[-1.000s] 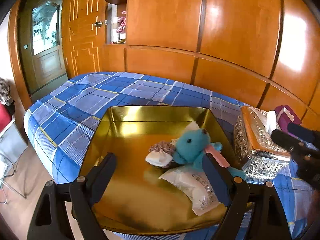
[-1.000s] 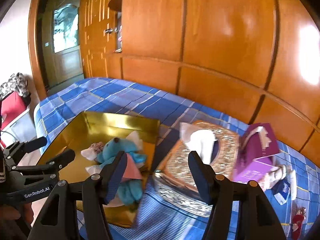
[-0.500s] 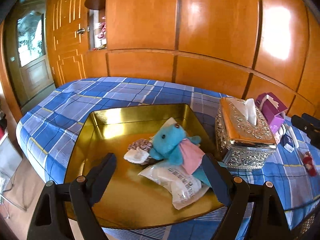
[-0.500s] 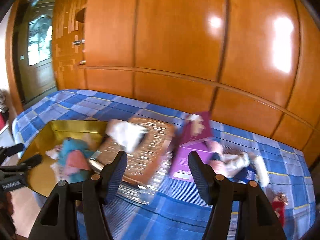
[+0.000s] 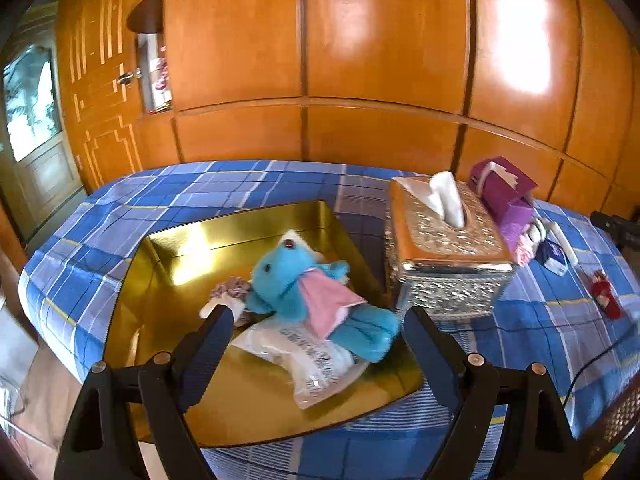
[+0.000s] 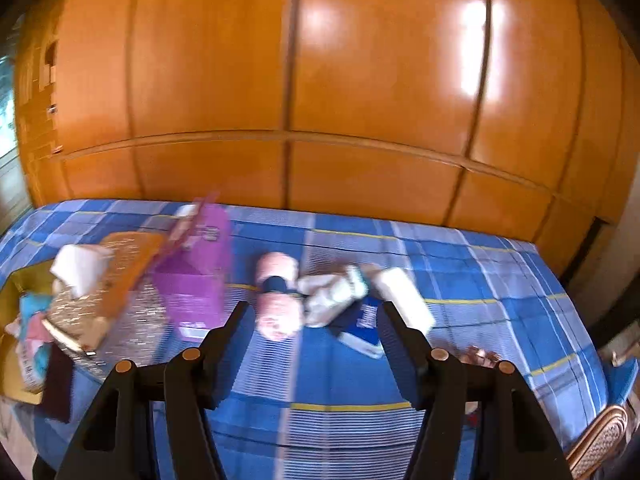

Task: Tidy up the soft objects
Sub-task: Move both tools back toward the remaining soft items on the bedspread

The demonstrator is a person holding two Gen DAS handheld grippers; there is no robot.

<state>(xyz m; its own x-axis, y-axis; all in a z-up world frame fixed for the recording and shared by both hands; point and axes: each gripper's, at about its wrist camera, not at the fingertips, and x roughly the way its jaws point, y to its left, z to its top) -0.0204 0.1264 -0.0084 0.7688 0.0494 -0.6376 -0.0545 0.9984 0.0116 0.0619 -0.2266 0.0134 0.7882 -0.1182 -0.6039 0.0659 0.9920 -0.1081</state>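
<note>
Here's the gold tray (image 5: 168,264) on the blue checked bedspread (image 5: 120,216), and it's the landmark for everything else. Inside it a blue plush toy (image 5: 288,276) with a pink bib lies on its back, its legs toward the tray's near right corner. Under the toy's legs sits a white plastic packet (image 5: 312,360), and just left of the toy is a small frilly fabric piece (image 5: 230,288) with a white bit beside it.

The left gripper (image 5: 316,344) hangs over the tray's near edge, jaws wide, nothing between them.

Just right of the tray stands a silver tissue box (image 5: 444,264), a white tissue poking up from its slot. Beyond that, farther from the tray, a purple box (image 5: 504,192) leans at a tilt.

Over to the right gripper (image 6: 316,336): jaws apart at a middling width, nothing gripped. The view is blurred. Ahead of it, well right of the tray, lies a loose cluster: a pink roll (image 6: 278,300) with a dark band, a crumpled white bundle (image 6: 332,292), a white oblong (image 6: 404,296) and a dark blue packet (image 6: 362,328). A small red toy (image 5: 606,294) lies farther right still.
</note>
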